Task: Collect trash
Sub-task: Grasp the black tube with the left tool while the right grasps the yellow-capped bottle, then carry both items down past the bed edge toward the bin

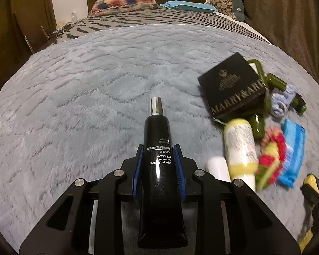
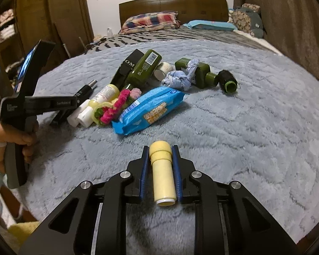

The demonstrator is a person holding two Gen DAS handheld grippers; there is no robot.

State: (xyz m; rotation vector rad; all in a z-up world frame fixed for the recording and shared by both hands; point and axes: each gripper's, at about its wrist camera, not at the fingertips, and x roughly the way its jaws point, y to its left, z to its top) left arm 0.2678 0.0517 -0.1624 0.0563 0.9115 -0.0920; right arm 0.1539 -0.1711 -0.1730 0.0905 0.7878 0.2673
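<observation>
My left gripper (image 1: 158, 148) is shut on a black eye-cream tube (image 1: 157, 131) whose silver tip points away over the grey fluffy blanket (image 1: 85, 89). My right gripper (image 2: 160, 148) is shut on a small pale-yellow capped tube (image 2: 162, 174). A pile of items lies between them: a black box (image 1: 234, 87), green bottles (image 2: 144, 68), a blue wipes pack (image 2: 151, 110), a yellow-and-white bottle (image 1: 240, 146), a pink-and-yellow fuzzy flower (image 2: 117, 106), a blue cloth knot (image 2: 178, 78) and a dark spool (image 2: 228, 80). In the right wrist view, a hand (image 2: 21, 140) holds the left gripper at the pile's left side.
The blanket covers a bed with a checked pillow (image 2: 151, 21), a blue pillow (image 2: 210, 25) and a wooden headboard (image 2: 174, 4). Brown curtains (image 2: 287, 31) hang on the right and a wooden wardrobe (image 2: 42, 17) stands on the left. Bare blanket stretches left of the pile in the left wrist view.
</observation>
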